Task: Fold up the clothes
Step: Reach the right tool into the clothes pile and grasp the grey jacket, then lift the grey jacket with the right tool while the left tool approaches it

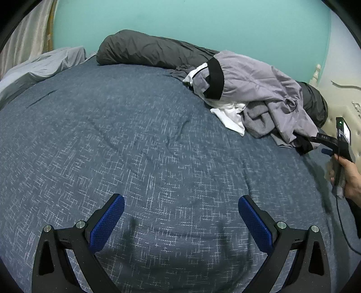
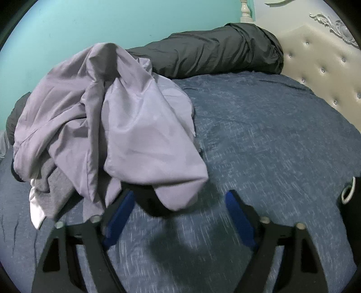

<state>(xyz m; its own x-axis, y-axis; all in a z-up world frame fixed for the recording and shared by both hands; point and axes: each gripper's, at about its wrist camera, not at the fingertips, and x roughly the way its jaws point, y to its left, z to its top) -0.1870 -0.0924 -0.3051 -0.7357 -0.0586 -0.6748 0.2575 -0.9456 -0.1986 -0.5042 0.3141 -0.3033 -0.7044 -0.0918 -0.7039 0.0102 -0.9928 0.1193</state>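
A heap of clothes lies on the blue bed cover (image 1: 135, 139): a lilac-grey garment with a black band (image 1: 252, 78), a white piece (image 1: 227, 118) and a grey knit piece (image 1: 259, 122). My left gripper (image 1: 180, 211) is open and empty, low over the bare cover, far from the heap. In the right wrist view the lilac garment (image 2: 126, 126) hangs over the heap's near edge. My right gripper (image 2: 180, 202) is open, its jaws wide on either side of the garment's lowest fold, the left pad (image 2: 119, 216) partly under the cloth. The right gripper (image 1: 315, 144) also shows in the left wrist view at the heap's edge.
A dark grey rolled duvet (image 1: 146, 49) lies along the teal wall (image 1: 180, 20) behind the heap. A cream tufted headboard (image 2: 320, 65) stands at the right. A pale grey sheet (image 1: 40, 65) is bunched at the far left. A dark object with a white cord (image 2: 348, 191) sits at the bed's right edge.
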